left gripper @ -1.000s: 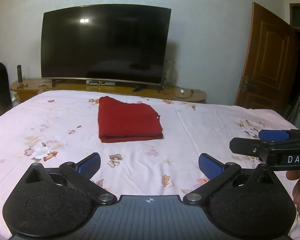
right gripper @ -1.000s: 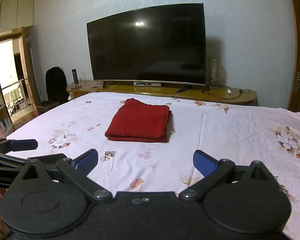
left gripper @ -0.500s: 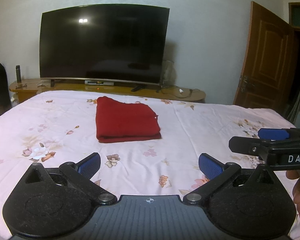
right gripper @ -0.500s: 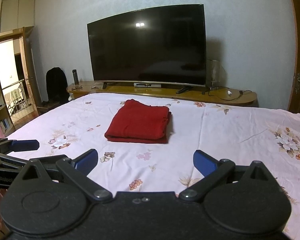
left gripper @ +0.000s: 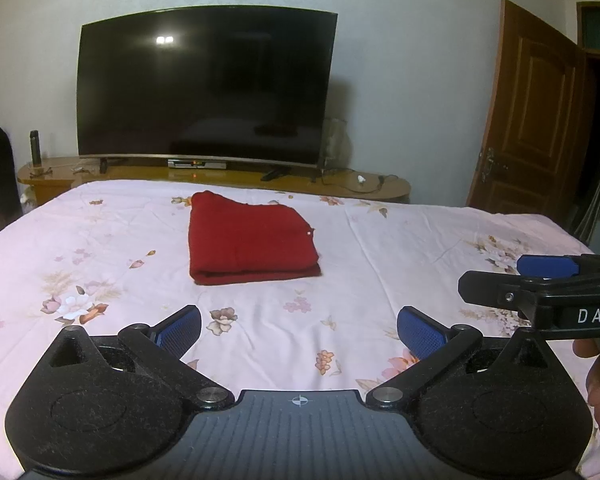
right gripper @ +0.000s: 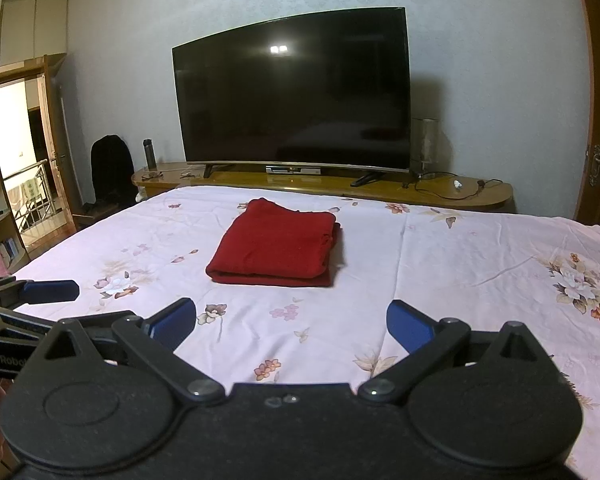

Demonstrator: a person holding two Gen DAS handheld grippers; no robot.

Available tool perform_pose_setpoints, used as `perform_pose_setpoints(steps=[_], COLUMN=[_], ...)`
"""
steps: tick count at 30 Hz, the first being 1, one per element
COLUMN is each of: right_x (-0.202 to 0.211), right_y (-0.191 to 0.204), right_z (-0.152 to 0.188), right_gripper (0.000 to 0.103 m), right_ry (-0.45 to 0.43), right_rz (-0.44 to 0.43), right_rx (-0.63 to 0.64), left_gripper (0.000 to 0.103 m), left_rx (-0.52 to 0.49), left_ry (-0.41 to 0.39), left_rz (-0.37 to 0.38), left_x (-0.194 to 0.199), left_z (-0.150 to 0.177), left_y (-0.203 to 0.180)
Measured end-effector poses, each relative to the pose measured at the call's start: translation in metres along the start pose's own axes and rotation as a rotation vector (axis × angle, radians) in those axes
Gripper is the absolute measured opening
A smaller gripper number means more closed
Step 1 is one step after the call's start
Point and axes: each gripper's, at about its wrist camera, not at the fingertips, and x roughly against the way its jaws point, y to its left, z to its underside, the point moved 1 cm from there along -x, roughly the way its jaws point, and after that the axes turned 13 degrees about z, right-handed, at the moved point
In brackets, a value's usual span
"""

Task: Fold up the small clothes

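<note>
A red garment lies folded into a neat rectangle on the pink flowered bedsheet, toward the far middle of the bed; it also shows in the right wrist view. My left gripper is open and empty, held above the sheet well short of the garment. My right gripper is open and empty too, at a similar distance. The right gripper shows at the right edge of the left wrist view, and the left gripper at the left edge of the right wrist view.
A large dark TV stands on a low wooden cabinet past the bed's far edge. A wooden door is at the right. A black chair and an open doorway are at the left.
Both views have shifted very slightly; the garment sits a touch further left in the left wrist view. Both grippers stay open and empty.
</note>
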Motion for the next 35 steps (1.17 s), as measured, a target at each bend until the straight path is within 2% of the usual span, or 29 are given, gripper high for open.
perform_pose_setpoints(steps=[20,28,35], right_x=[0.002,0.0011,0.0014], right_y=[0.0007,-0.001,-0.0024], right_z=[-0.0001,-0.0008,-0.0014], right_gripper=[0.102,0.102,0.102], right_ry=[0.003,0.001,-0.002], right_rz=[0.002,0.001,-0.003], right_rx=[-0.003,-0.002,-0.002], left_gripper=[0.103,0.103,0.103], left_rx=[-0.01,-0.002,0.003], left_ry=[0.01,-0.025,-0.019], left_rz=[-0.016,-0.008,-0.038], left_x=[-0.0051,-0.0007,-0.0006], left_z=[-0.0006,-0.001,-0.0008], left_y=[-0.0023,-0.0021,-0.0001])
